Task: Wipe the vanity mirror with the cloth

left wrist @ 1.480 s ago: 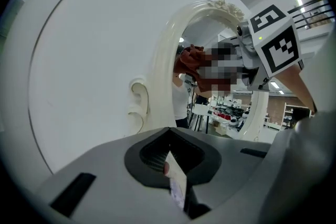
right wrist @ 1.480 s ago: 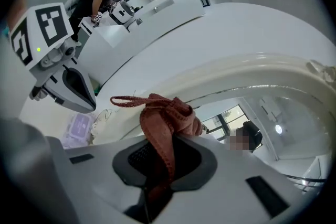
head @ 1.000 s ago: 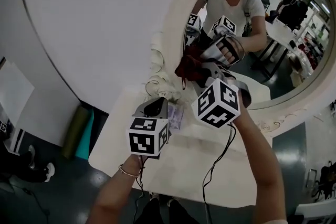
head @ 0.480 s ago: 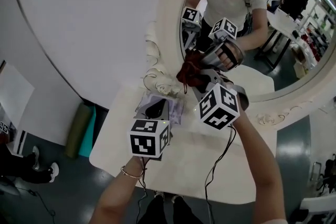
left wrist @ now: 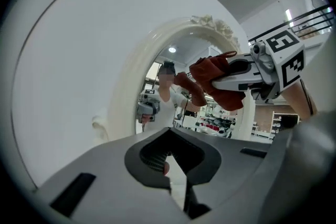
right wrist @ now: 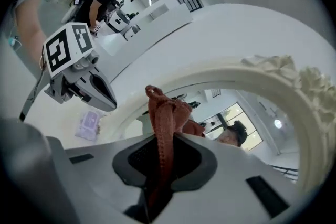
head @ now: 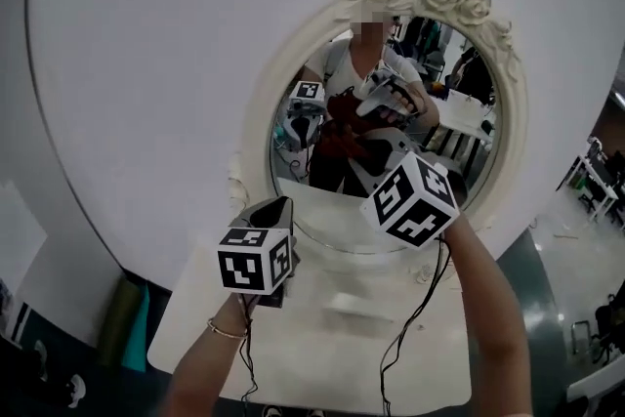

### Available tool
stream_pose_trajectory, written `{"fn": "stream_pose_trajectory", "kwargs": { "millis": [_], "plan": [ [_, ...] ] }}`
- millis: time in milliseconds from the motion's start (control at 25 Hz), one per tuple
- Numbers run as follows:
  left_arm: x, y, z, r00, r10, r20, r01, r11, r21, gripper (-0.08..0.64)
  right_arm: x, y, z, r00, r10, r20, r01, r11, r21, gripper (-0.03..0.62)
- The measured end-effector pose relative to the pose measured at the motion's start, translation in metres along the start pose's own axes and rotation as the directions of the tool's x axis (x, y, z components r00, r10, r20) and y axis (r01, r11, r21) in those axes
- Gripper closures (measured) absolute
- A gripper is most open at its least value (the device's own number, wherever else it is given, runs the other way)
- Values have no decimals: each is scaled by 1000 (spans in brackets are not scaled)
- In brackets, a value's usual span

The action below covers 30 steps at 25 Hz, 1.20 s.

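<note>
An oval vanity mirror in an ornate cream frame (head: 516,112) stands on a white table. A dark red cloth (head: 337,144) is bunched against the left middle of the glass. My right gripper (head: 363,146) is shut on it, and its marker cube sits nearer to me. In the right gripper view the cloth (right wrist: 163,123) rises from between the closed jaws (right wrist: 157,186) toward the frame (right wrist: 294,86). My left gripper (head: 278,207) hangs below and left of the glass, shut on nothing. From the left gripper view (left wrist: 170,186), the cloth (left wrist: 210,73) shows at upper right.
The white table (head: 322,347) runs below the mirror, with cables trailing from both grippers. A purple packet (right wrist: 88,124) lies on it near the frame's base. A curved white wall (head: 146,63) stands behind. Green and teal rolls (head: 127,322) lean at the floor, lower left.
The right gripper has carried the cloth from the mirror's lower left rim up onto the glass. The left gripper has risen off the table, and the head view has tilted up.
</note>
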<state>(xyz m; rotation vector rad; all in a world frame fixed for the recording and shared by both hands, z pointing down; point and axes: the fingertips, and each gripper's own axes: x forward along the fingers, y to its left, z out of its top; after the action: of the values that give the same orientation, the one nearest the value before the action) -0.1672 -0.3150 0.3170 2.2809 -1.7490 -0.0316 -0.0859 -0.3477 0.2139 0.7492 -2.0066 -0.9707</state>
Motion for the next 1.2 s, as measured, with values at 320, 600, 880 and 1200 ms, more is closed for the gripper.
{"fn": "stream_pose_trajectory", "kwargs": {
  "millis": [320, 600, 880, 1200],
  "plan": [
    [10, -56, 113, 988, -69, 139, 54, 993, 107, 557, -75, -149, 13, 966, -252, -53, 245, 963, -110, 529],
    [21, -81, 136, 980, -113, 161, 96, 989, 111, 557, -72, -179, 15, 946, -316, -69, 298, 935, -193, 529],
    [33, -75, 113, 989, -82, 121, 69, 992, 110, 557, -58, -149, 8, 965, -255, -59, 239, 950, -201, 531],
    [32, -56, 53, 999, -41, 17, 40, 996, 75, 557, -25, -84, -15, 989, -126, -75, 113, 981, -158, 531]
  ]
}}
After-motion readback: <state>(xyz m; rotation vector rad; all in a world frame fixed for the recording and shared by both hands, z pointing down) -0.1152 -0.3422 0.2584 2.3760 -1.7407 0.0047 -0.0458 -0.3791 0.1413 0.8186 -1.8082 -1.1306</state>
